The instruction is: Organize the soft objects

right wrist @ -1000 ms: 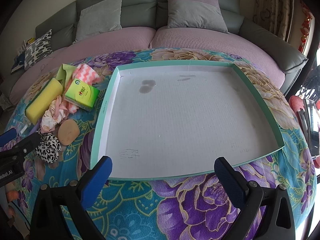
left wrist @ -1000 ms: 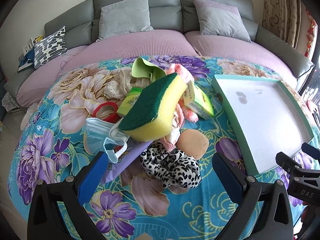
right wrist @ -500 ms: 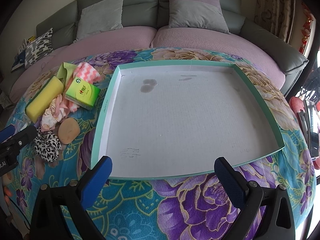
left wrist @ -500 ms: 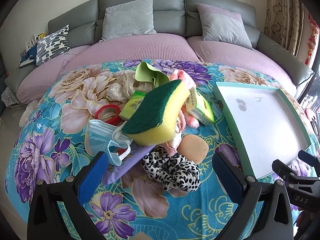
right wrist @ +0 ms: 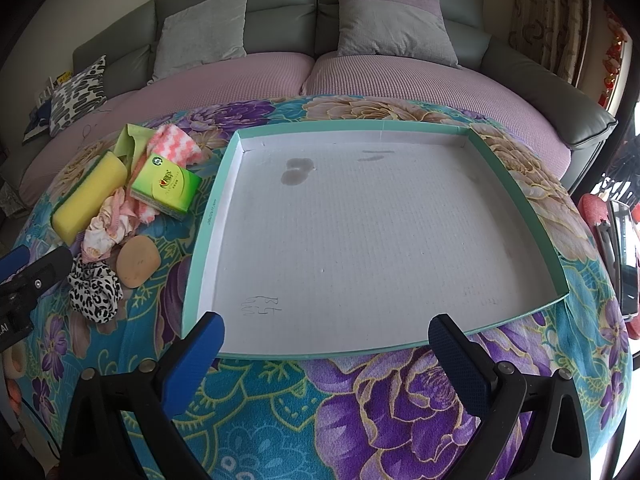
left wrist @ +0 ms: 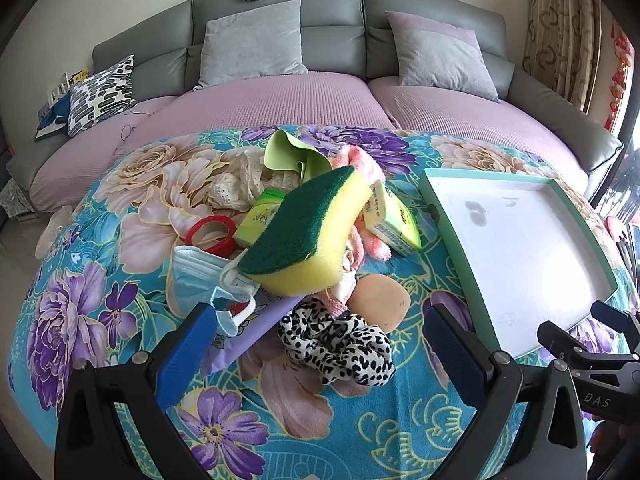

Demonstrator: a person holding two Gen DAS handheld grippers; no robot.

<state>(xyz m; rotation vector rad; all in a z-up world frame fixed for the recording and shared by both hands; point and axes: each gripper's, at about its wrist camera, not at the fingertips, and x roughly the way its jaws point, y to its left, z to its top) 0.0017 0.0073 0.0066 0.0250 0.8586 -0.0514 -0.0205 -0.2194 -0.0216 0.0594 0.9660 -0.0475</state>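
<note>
The left gripper (left wrist: 320, 344) was spread wide and held nothing, hovering over a leopard-print fabric scrunchie (left wrist: 336, 346) on the floral blue tabletop (left wrist: 120, 216). Behind the scrunchie lay a heap: a yellow sponge with a green scouring face (left wrist: 308, 236), a pale blue face mask (left wrist: 200, 280) and a round beige powder puff (left wrist: 380, 304). The right gripper (right wrist: 326, 346) was also released, empty, at the near rim of the shallow green-edged white tray (right wrist: 210, 216), which held nothing.

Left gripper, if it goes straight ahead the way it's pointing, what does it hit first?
Probably the black-and-white leopard-print fabric scrunchie, lying between the open blue fingers of the left gripper. Just beyond sits the round tan sponge puff, though depth is hard to judge here.
</note>
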